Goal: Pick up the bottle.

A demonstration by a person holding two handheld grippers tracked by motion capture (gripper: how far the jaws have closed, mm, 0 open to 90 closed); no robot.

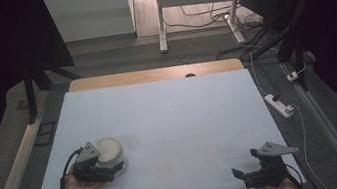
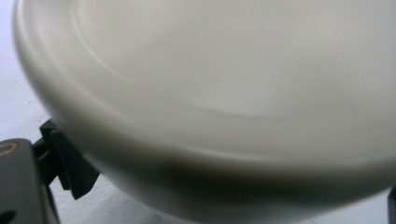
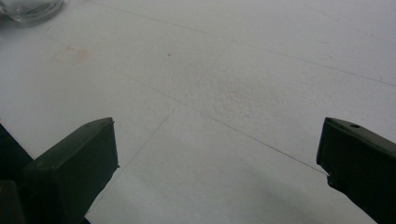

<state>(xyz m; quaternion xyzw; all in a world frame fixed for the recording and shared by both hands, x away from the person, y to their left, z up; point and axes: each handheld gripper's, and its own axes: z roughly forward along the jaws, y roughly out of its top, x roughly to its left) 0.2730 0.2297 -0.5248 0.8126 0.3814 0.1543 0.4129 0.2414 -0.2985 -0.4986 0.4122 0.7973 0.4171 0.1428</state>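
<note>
A white bowl (image 1: 109, 150) stands on the white table (image 1: 170, 119) at the near left. My left gripper (image 1: 111, 163) reaches it from the left, held by a hand, jaws wide apart on either side of the bowl's lower body. In the left gripper view the bowl (image 2: 224, 93) is very close, with one black fingertip (image 2: 70, 175) beside its base; whether the jaws press on it is hidden. My right gripper (image 1: 246, 162) hovers at the near right edge of the table, open, and nothing lies between its jaws (image 3: 219, 140).
A clear glass object (image 3: 28, 7) sits at the far left corner of the right gripper view. Past the table's wooden far edge (image 1: 153, 74) are desk legs and cables on the floor. A power strip (image 1: 279, 104) lies on the floor at the right.
</note>
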